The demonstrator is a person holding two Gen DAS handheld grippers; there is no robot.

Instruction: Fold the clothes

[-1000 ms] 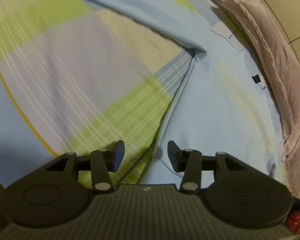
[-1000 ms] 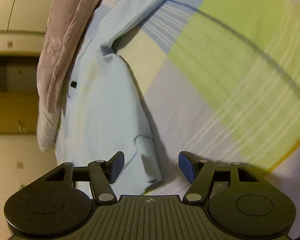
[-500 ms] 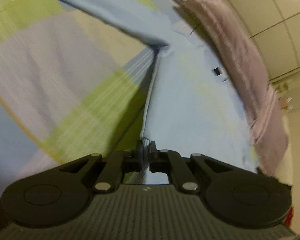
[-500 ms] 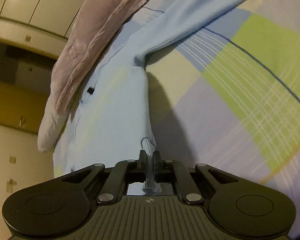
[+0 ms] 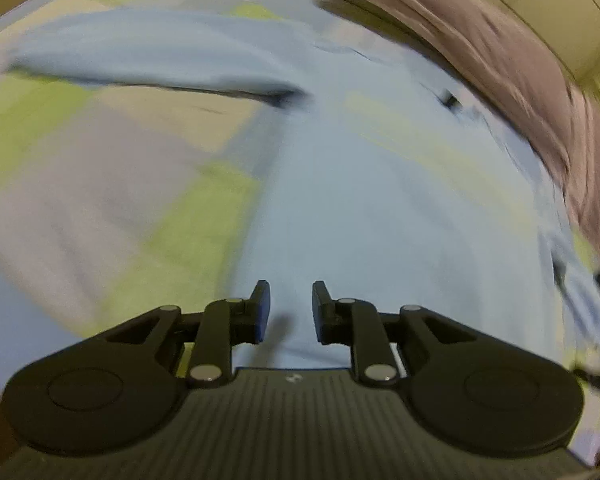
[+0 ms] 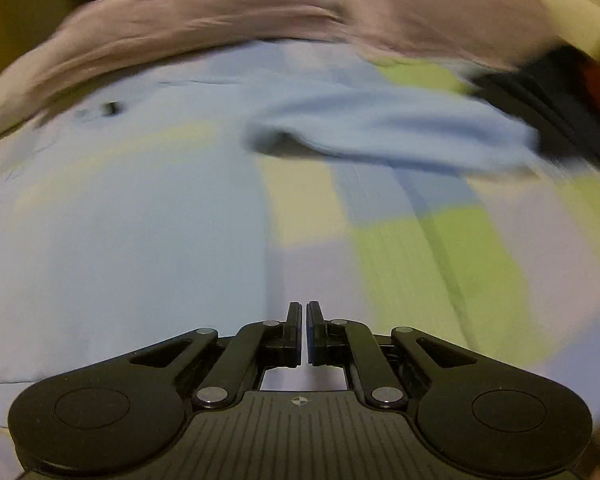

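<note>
A light blue long-sleeved garment (image 5: 380, 200) lies flat on the bed, one sleeve (image 5: 160, 60) stretched out to the left. My left gripper (image 5: 290, 308) hovers open over the garment's near hem, with nothing between its fingers. In the right wrist view the garment's body (image 6: 120, 220) fills the left half and a sleeve (image 6: 380, 136) runs off to the right. My right gripper (image 6: 304, 312) is shut just right of the garment's side edge, over the sheet; no cloth shows between its fingers. Both views are blurred by motion.
A checked bed sheet (image 5: 100, 160) in green, lilac and blue lies under everything (image 6: 420, 260). A mauve blanket (image 5: 520, 80) is bunched along the garment's far side (image 6: 260, 12). A dark blurred object with red (image 6: 560, 96) sits at the sleeve's end.
My left gripper shut on the garment's edge and has now opened and let it go. The right gripper shut on the hem; it stays shut, with no cloth now visible in it. Both cameras swung.
</note>
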